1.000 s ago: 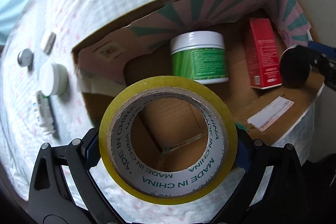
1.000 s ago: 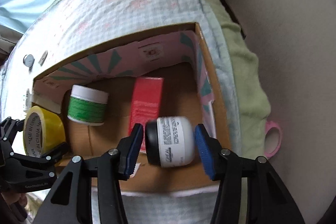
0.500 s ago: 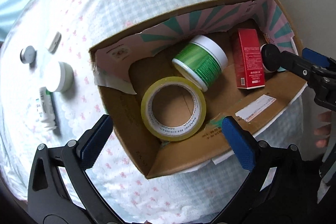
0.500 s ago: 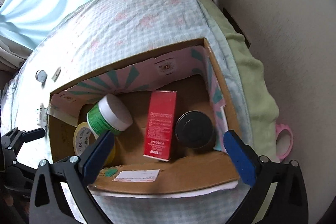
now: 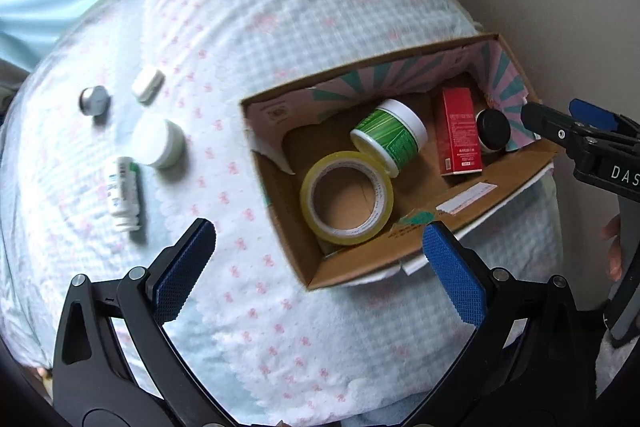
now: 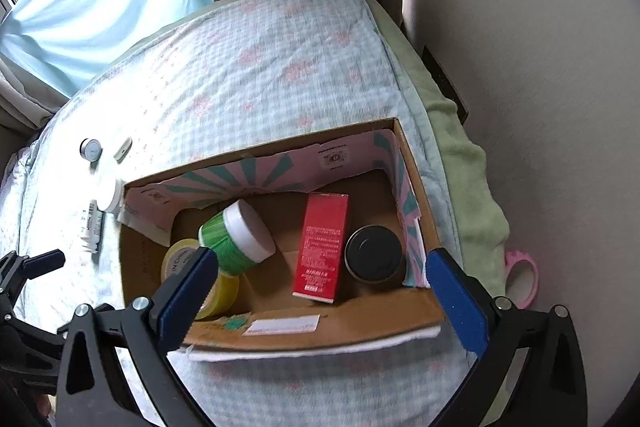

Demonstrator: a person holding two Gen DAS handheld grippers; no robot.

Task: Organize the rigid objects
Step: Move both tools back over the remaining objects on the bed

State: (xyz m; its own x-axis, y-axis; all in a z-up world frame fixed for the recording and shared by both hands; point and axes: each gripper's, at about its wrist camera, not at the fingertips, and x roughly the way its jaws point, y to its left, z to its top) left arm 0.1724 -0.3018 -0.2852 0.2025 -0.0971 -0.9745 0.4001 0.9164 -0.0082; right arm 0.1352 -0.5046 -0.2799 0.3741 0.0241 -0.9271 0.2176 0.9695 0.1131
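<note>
A cardboard box (image 5: 360, 263) (image 6: 328, 341) sits on the bed. Inside it lie a yellow tape roll (image 5: 347, 197) (image 6: 176, 257), a green jar with a white lid (image 5: 390, 135) (image 6: 236, 237) leaning on the roll, a red carton (image 5: 460, 131) (image 6: 322, 247) and a black-lidded jar (image 5: 494, 129) (image 6: 374, 253). My left gripper (image 5: 320, 267) is open and empty above the box's near left corner. My right gripper (image 6: 320, 291) is open and empty above the box's near wall. On the bed left of the box lie a white jar (image 5: 158, 143), a small bottle (image 5: 125, 193), a round silver tin (image 5: 94, 101) and a small white case (image 5: 148, 85).
The bed cover (image 5: 280, 7) is pale blue with pink marks. A wall (image 6: 540, 47) runs along the right side. A pink tape ring (image 6: 520, 279) lies by the green blanket (image 6: 468, 167). Curtains (image 6: 100, 7) hang at the far end.
The left gripper let go of the tape roll in the box and the right let go of the black-lidded jar. Both opened and pulled back and up.
</note>
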